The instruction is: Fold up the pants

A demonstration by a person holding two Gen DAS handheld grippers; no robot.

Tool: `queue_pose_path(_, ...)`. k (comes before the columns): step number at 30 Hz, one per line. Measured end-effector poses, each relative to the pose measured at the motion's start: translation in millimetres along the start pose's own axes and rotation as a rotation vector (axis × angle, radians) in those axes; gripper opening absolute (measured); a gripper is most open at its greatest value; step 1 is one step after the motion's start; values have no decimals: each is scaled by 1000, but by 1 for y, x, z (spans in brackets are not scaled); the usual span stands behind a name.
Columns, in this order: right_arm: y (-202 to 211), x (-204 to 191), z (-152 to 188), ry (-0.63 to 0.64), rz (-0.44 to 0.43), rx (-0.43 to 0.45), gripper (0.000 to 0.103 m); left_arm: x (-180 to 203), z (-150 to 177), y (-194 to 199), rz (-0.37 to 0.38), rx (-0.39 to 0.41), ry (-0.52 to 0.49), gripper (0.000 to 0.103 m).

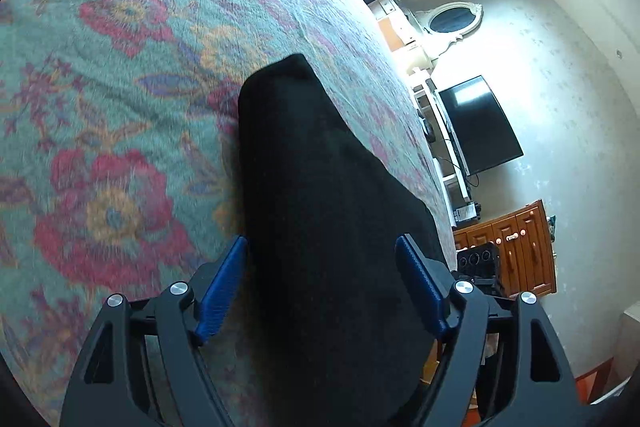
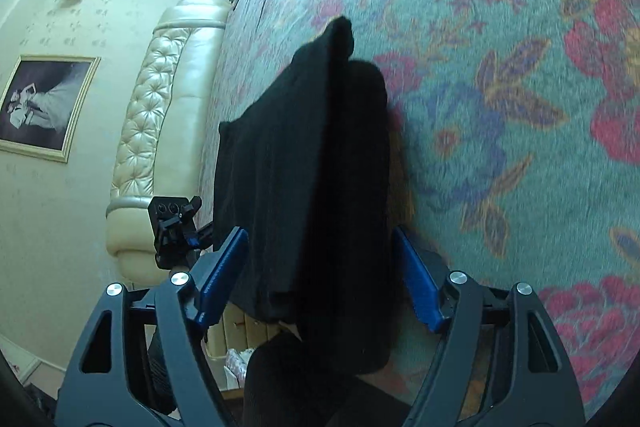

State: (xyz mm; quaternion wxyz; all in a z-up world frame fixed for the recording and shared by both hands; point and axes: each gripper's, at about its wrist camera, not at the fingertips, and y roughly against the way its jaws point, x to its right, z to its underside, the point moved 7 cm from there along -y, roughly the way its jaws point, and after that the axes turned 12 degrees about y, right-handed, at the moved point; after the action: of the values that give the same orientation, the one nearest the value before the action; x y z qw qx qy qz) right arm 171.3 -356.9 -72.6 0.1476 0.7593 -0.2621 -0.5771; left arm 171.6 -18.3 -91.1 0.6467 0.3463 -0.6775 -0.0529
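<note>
1. The left gripper (image 1: 322,253), black-framed with blue ribbed pads (image 1: 222,291), points downward, its jaws spread wide.
2. The right gripper (image 2: 320,247), of the same build, also points downward with jaws spread wide, pads (image 2: 418,281) pressing nothing.

Bed (image 1: 120,87) under a green floral bedspread (image 2: 500,27) (red and orange blooms), black pants (image 1: 312,187) folded flat on top, near its edge
</note>
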Motion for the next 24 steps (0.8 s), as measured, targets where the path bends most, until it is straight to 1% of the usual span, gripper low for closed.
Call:
queue_pose_path(3,1,-8,17,0,-2,0,74,-4,24,1,-30,-16,-25,75)
queue_pose_path(6,3,-8,23,-18,-11,25,74,2,34,-9,-107,-11,-126,76)
queue_pose_path(7,4,-7,23,-20,-7,33,71,3,36,-11,-134,-4,-156,77)
queue_pose_path(9,4,-3,29,8,63,16,44,5,39,-18,-179,5,-204,77)
queue_pose_path(11,3,0,31,40,102,18,39,2,42,-20,-207,20,-239,75)
queue_pose_path(13,4,-1,34,61,127,30,39,-1,45,-21,-221,44,-286,74)
queue_pose_path(14,4,-4,34,78,149,31,41,-1,45,-20,-211,55,-287,74)
queue_pose_path(16,4,-10,32,115,212,28,52,1,37,-19,-176,60,-265,74)
queue_pose_path(18,7,-18,28,173,291,31,75,0,30,-14,-126,50,-208,77)
queue_pose_path(19,7,-20,25,202,325,32,79,0,25,-13,-96,43,-176,84)
queue_pose_path(20,6,-23,21,227,345,29,80,0,21,-12,-72,35,-149,86)
queue_pose_path(21,6,-23,19,243,352,23,80,0,15,-12,-59,31,-132,86)
queue_pose_path(24,4,-21,10,249,326,18,80,1,-1,-15,-25,14,-118,86)
